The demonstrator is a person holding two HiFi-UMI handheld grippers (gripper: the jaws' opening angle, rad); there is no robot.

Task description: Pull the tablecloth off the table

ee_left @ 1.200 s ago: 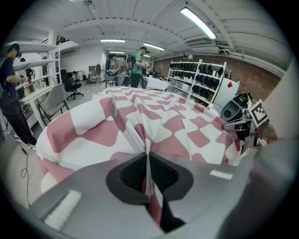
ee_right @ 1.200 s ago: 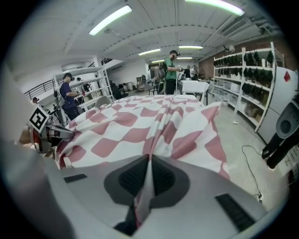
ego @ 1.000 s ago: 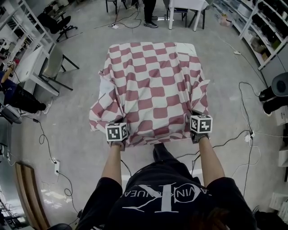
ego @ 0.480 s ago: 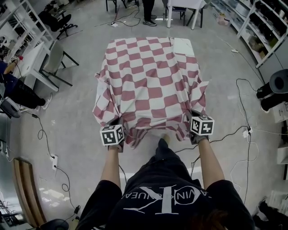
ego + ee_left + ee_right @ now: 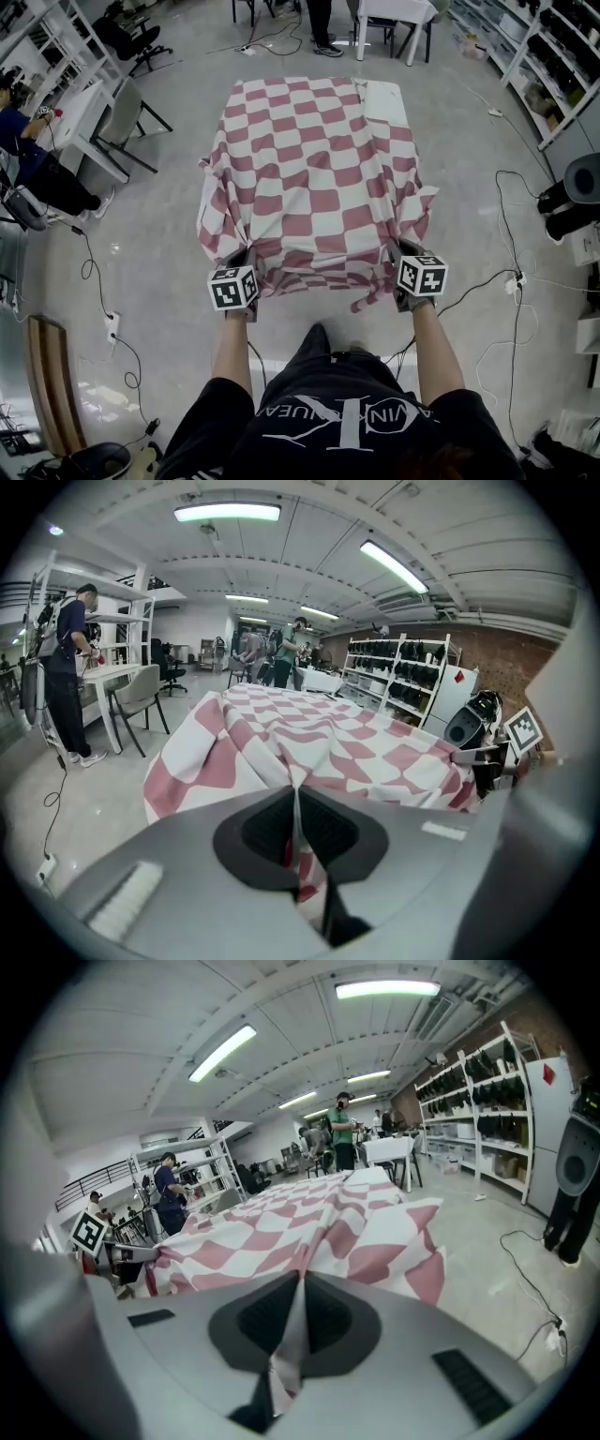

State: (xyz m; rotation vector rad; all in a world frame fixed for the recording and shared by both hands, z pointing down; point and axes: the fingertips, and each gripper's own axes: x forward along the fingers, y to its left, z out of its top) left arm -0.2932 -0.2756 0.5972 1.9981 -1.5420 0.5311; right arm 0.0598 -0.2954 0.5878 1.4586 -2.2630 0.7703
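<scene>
Ahead of both tools, the red-and-white checked fabric tablecloth [image 5: 314, 178] stretches lengthwise over the white table [image 5: 382, 94] (far corner already bare), its near corners pinched tight by the left gripper [image 5: 244, 258] and right gripper [image 5: 400, 247], equally close

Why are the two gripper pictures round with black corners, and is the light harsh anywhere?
Left gripper view: a wide-angle lens makes a round image with black corners and bowed ceiling lines; the tablecloth is sharp. Right gripper view: same rounding; the ceiling light burns out white. Head view: milder bending, shelves lean at the edge, lighting even.
</scene>
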